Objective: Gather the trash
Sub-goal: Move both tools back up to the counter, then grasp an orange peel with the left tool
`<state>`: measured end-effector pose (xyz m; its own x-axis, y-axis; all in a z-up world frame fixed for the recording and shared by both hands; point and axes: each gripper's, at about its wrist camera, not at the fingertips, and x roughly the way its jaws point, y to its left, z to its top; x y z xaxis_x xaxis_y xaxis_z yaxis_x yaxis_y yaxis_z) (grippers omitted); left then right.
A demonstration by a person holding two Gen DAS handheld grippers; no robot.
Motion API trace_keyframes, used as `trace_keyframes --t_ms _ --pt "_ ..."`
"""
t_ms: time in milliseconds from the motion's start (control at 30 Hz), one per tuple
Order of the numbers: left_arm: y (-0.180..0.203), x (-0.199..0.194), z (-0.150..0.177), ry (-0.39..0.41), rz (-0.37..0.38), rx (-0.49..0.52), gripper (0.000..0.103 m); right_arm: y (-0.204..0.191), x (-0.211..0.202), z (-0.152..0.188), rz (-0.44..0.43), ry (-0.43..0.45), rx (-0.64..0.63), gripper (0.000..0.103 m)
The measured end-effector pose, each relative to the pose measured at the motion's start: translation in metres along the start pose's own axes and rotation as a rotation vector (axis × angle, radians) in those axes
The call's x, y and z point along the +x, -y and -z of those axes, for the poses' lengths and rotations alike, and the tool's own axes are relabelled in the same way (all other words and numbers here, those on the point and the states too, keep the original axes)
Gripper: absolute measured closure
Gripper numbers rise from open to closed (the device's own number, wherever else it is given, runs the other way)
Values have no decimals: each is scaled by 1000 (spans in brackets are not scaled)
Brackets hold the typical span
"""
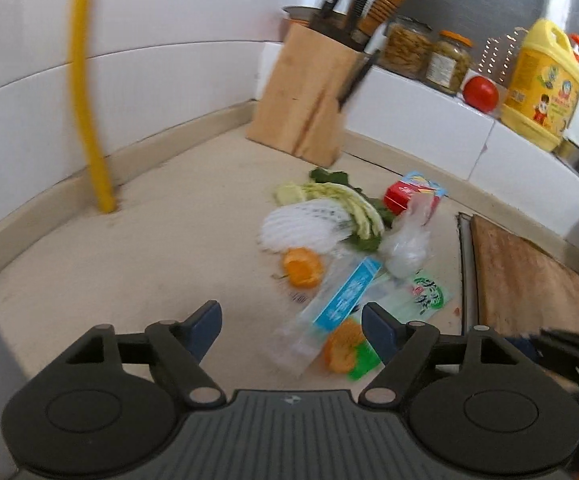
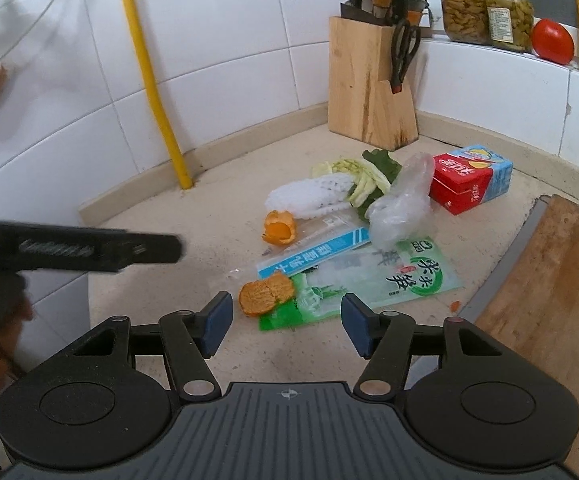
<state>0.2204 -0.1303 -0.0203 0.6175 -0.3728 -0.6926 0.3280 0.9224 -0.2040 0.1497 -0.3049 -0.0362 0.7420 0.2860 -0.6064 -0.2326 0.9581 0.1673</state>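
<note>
The trash is lying in a messy pile on the table point(image 2: 161, 240), near the knife block point(image 2: 369, 92). There is orange peel point(image 2: 265, 294), a green wrapper point(image 2: 381, 284), a blue wrapper point(image 2: 313, 254), a clear bag point(image 2: 403, 200), white foam net point(image 2: 313, 196), leaves point(image 2: 369, 176) and a red juice box point(image 2: 469, 178). The left gripper point(image 1: 291, 330) and the right gripper point(image 2: 287, 322) are hanging just over the near edge of the pile. Both are holding their fingers wide apart with nothing in them, probably getting ready to grab a piece.
</note>
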Motion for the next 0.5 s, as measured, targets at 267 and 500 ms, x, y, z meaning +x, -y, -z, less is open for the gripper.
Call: trace_keyframes --t_ms 267,500 --pt "16 53 -18 -51 57 76 32 -2 -18 11 86 15 28 34" --pt "8 78 -22 -79 67 81 32 0 -19 11 162 17 58 34"
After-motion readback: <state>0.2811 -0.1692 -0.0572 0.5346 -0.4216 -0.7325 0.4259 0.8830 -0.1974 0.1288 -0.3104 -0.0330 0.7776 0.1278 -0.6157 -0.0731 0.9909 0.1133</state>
